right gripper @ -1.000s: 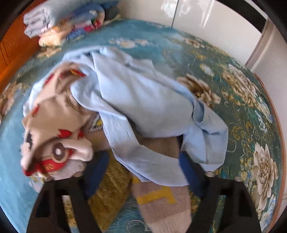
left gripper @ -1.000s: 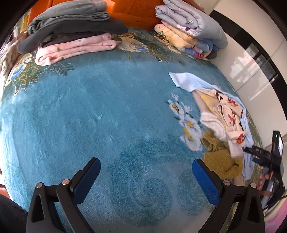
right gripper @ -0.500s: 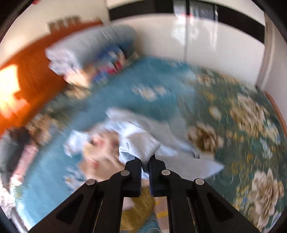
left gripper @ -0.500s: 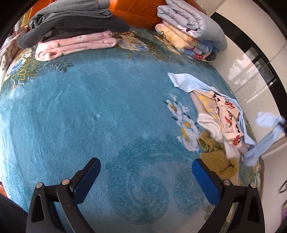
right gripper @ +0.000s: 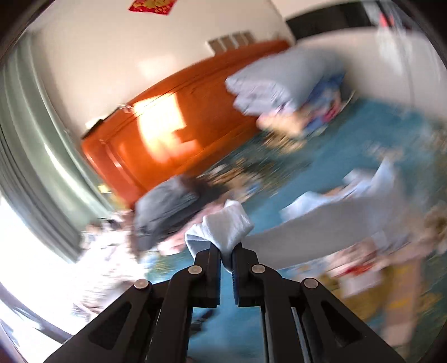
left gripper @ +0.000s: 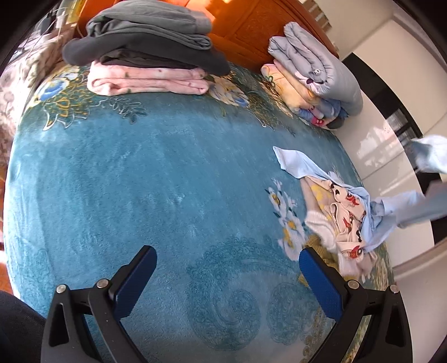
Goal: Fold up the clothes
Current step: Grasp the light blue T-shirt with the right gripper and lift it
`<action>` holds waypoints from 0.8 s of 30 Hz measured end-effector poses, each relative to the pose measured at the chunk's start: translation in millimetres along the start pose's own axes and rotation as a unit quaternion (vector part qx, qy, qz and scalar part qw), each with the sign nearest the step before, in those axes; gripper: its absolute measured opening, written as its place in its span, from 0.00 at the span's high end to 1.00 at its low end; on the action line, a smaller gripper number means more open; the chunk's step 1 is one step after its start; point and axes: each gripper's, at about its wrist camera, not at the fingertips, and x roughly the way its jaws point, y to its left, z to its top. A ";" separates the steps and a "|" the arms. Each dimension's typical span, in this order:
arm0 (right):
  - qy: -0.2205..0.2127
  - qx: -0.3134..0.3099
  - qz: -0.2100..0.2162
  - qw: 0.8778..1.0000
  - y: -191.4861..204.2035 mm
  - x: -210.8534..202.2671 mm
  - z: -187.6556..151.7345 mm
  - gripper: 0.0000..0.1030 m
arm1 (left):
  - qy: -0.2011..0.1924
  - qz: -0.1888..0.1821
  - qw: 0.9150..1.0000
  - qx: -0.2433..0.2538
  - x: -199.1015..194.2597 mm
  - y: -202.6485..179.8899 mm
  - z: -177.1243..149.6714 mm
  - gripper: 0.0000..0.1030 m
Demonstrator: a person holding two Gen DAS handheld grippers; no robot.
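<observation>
Clamping a bunched end of the light blue shirt [right gripper: 223, 231], the right gripper [right gripper: 226, 255] is holding it off the unfolded heap [left gripper: 343, 223] on the bed [left gripper: 139, 181]; the left gripper [left gripper: 226, 279] is hanging spread and empty. Folded stacks [left gripper: 145, 64] are lying near the headboard; this shirt's folding is not yet begun.

No readable text, labels, brands or numbers in either view. Red wall hanging [right gripper: 153, 6] with gold marks at top of right wrist view, too blurred and cropped to read. Clothes show cartoon prints only, no lettering.
</observation>
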 end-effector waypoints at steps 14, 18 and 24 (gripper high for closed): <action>0.103 -0.070 -0.077 0.989 15.3 138.2 -40.5 0.94 | 0.016 0.024 0.992 -0.122 4.5 50.4 4.0 0.00; 0.153 -0.031 -0.106 0.982 -38.8 141.6 -74.3 0.94 | 0.029 0.030 0.993 -0.108 12.9 44.3 3.2 0.00; 0.177 0.043 -0.205 0.962 -138.4 81.2 -113.1 0.94 | 0.060 0.034 0.992 -0.103 29.4 41.9 1.8 0.00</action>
